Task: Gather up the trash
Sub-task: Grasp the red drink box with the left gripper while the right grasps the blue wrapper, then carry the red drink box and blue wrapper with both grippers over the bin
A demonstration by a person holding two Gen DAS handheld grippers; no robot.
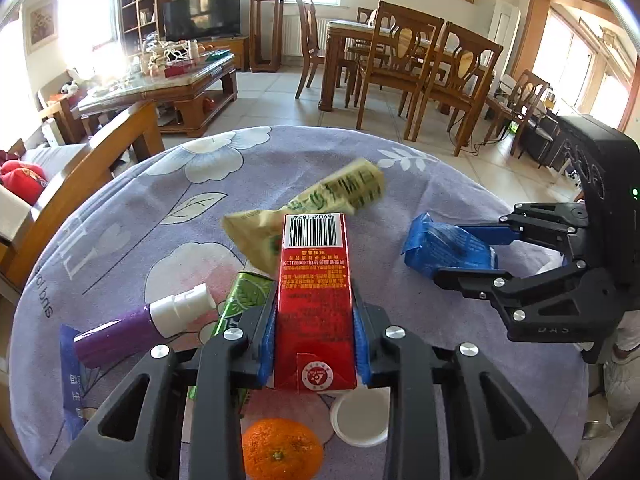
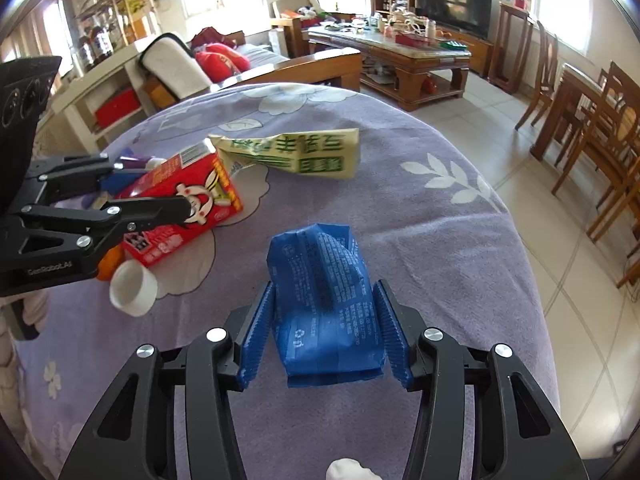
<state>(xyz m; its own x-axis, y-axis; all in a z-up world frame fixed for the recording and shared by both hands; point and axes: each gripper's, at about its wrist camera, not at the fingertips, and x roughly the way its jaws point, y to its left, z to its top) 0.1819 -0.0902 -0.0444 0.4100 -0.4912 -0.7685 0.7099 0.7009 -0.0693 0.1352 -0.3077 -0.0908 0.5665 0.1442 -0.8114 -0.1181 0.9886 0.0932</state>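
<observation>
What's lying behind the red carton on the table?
Behind the red carton lies a crumpled yellow wrapper on the purple tablecloth. The carton covers the wrapper's near end.

Beyond our left gripper's tips we see a wooden dining table [image 1: 340, 36] ringed by chairs [image 1: 404, 60], and up-left a television [image 1: 202, 14] behind a cluttered coffee table [image 1: 180, 88]. An orange [image 1: 282, 450] lies beneath it.

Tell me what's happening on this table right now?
A person is clearing trash off a purple floral tablecloth with two handheld claws. The left claw is clamped on a red carton; the right claw brackets a crumpled blue wrapper. A yellow wrapper, orange and white cap remain.
</observation>
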